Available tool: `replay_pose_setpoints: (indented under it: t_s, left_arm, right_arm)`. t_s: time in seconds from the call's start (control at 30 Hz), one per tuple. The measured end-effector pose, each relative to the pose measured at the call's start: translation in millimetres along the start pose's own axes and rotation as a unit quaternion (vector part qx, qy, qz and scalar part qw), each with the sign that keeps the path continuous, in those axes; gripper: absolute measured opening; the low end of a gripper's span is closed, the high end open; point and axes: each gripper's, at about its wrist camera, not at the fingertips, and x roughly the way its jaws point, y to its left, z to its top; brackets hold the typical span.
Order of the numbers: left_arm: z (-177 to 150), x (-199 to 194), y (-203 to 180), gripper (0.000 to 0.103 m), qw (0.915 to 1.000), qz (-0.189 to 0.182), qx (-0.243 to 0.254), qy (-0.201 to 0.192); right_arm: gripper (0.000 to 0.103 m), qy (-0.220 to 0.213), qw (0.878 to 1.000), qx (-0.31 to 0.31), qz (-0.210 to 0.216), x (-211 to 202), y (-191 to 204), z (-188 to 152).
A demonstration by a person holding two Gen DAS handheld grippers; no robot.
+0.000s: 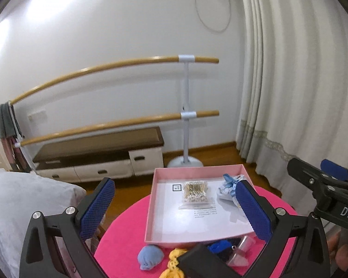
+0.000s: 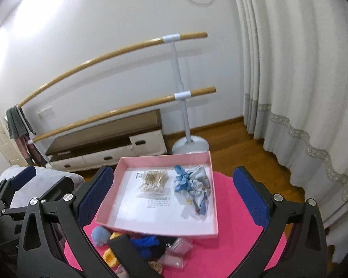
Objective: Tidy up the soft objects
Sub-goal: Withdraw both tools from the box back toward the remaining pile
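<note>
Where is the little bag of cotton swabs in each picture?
Left wrist view: the bag of cotton swabs lies in the pink box, just above the picture's middle-bottom.
Right wrist view: the bag lies in the box's back left part.
Shared landmark: the blue flowery pouch, right of the bag in both.

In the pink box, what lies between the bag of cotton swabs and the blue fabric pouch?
Nothing: only bare white paper separates cotton swabs and pouch, clearest in the right wrist view.

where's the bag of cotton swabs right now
In both wrist views the bag of cotton swabs lies inside the pink box, left of the blue floral pouch.
</note>
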Motion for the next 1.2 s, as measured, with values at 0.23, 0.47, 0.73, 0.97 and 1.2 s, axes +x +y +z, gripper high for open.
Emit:
replay_pose_setpoints:
  t_s: [0.23, 0.47, 0.73, 0.97, 1.2]
  left_arm:
    - [-80.4, -47.0, 11.6, 0.103, 0.9983, -0.006, -0.013, -0.056]
    - [-141.3, -96.2, 21.3, 0.103, 0.9977, -0.010, -0.021, -0.064]
    - [-157.2, -144.6, 21.7, 0.103, 0.9972, -0.017, -0.026, -0.069]
    - [-137.6, -141.2, 15.4, 0.103, 0.9978, -0.007, -0.022, -0.061]
    - [-130.9, -115.4, 16.0, 0.103, 0.9995, 0.011, -0.019, -0.024]
  right_arm:
    - [0.103, -0.056, 0.998, 0.002, 0.002, -50.4, -6.4, -49.6]
    - [0.103, -0.068, 0.998, 0.001, -0.010, -94.1, -6.9, -102.4]
    - [0.103, -0.084, 0.996, -0.007, -0.010, -134.3, 1.7, -117.9]
    - [0.103, -0.086, 0.996, -0.009, -0.005, -143.1, 3.6, -119.1]
    - [0.103, -0.063, 0.998, -0.019, 0.008, -120.6, -0.8, -111.5]
